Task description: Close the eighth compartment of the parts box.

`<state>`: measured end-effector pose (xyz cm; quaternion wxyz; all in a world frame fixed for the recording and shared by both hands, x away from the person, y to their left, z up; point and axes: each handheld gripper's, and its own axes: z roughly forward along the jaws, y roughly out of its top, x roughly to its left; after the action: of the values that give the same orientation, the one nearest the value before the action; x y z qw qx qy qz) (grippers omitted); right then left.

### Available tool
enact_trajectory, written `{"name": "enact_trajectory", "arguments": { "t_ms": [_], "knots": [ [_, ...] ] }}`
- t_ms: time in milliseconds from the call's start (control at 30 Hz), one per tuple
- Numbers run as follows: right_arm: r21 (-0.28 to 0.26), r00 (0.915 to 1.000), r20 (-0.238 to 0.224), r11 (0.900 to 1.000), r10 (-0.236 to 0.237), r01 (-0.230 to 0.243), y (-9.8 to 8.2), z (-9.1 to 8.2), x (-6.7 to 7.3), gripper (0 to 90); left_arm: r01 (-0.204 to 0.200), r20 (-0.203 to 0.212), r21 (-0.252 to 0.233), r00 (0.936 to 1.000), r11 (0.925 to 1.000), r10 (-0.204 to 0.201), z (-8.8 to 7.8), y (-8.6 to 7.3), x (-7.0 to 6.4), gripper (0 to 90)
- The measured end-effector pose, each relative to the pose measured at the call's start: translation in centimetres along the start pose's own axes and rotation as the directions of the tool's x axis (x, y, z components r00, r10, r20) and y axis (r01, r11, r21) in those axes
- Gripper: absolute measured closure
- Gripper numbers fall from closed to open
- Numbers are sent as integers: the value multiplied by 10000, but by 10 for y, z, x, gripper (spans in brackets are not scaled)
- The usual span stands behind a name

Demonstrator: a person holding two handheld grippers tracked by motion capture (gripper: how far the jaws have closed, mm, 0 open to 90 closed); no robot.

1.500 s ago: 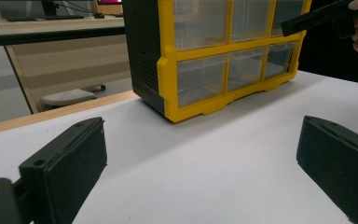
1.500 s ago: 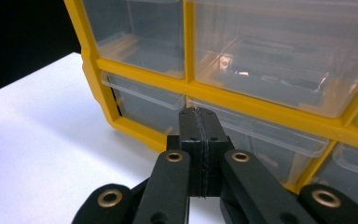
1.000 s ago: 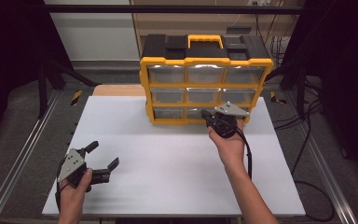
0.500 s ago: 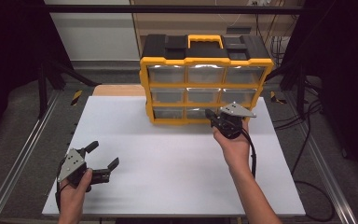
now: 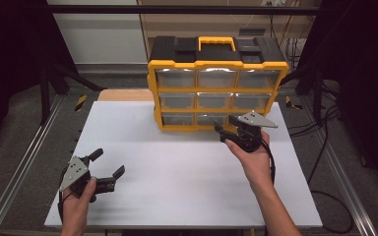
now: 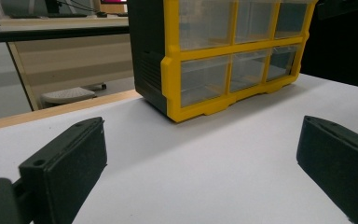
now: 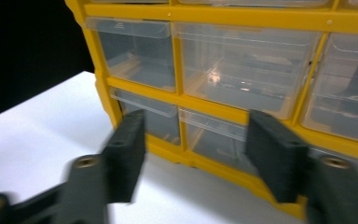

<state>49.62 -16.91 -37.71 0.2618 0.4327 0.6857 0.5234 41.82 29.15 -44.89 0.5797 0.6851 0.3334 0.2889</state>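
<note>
White table [image 5: 177,196] carries a yellow drawer cabinet [image 5: 216,81] at its far edge. Right gripper [image 5: 222,133] points at the bottom-row middle drawer [image 7: 214,142], jaws just opened, nothing between them. Left gripper [image 5: 109,164] rests near the front-left corner, jaws wide apart, empty.

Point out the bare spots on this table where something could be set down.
The white table lies bare between the left gripper and the right gripper, and across its far left corner, bordered by the drawer cabinet. It is crowded only along the cabinet's bottom row, where the right gripper's jaws, which have just been opening, hold nothing.
</note>
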Motion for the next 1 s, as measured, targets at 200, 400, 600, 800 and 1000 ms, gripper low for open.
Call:
{"name": "enact_trajectory", "arguments": {
  "t_ms": [200, 400, 600, 800, 1000],
  "knots": [
    [-252, 9999, -55, 9996, -85, 84, 2, -9, 4, 157, 44, 33, 21, 10000, 10000, -44, 0, -1, -1, 15],
    [-578, 9998, -165, 9983, -71, 62, -3, -16, 8, 81, 76, -61, 21, 10000, 10000, -76, -1, -1, 1, 15],
    [-768, 9984, -420, 9964, -380, 347, -11, -20, 11, 73, 148, -107, -34, 9998, 9999, -149, -3, -1, 2, 14],
    [-931, 9977, -345, 9942, -575, 541, -17, -28, 12, 56, 153, -62, -42, 9999, 9999, -153, -2, -1, 2, 15],
    [-1028, 9986, -210, 9936, -493, 469, -21, -36, 6, 54, 115, -69, 4, 9999, 9999, -115, -1, -1, 2, 14]
  ]
}}
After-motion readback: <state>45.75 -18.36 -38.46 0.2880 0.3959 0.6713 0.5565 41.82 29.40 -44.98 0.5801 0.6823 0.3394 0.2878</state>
